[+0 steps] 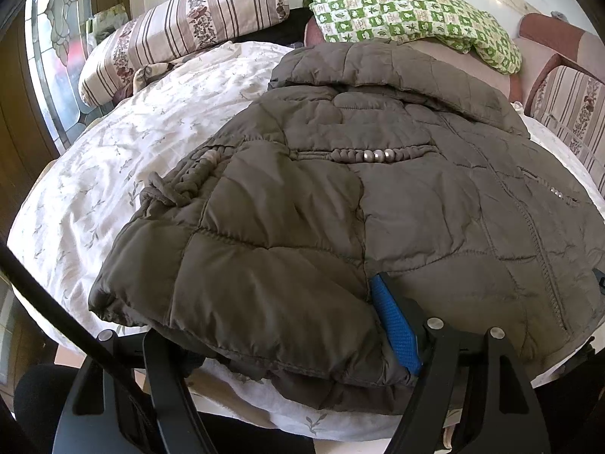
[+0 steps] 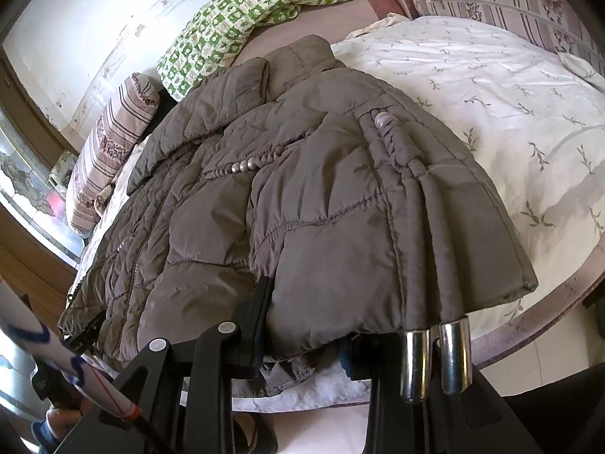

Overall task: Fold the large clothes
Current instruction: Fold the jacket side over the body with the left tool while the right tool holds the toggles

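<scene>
While both grippers sit at the near hem, the brown quilted jacket (image 1: 340, 196) fills the centre of both views, spread on the white floral bedspread (image 1: 113, 174). Low in the left-wrist frame, the left gripper (image 1: 280, 340) is spread wide with a thick folded-over flap bunched between its fingers; the blue-padded finger (image 1: 395, 325) presses the flap's inner edge, the other is buried under fabric. At the bottom of the right-wrist frame, the right gripper (image 2: 310, 325) also stands spread, straddling the opposite folded panel, drawstrings with metal tips (image 2: 435, 355) dangling over it. Whether either truly clamps cloth, I cannot tell.

Progress, by my reckoning: both side panels look folded inward over the middle, hood (image 1: 382, 64) lying flat toward the upper frame near the green checked pillow (image 1: 412, 15). Left to do, likely: bringing hem up toward hood and tidying.
</scene>
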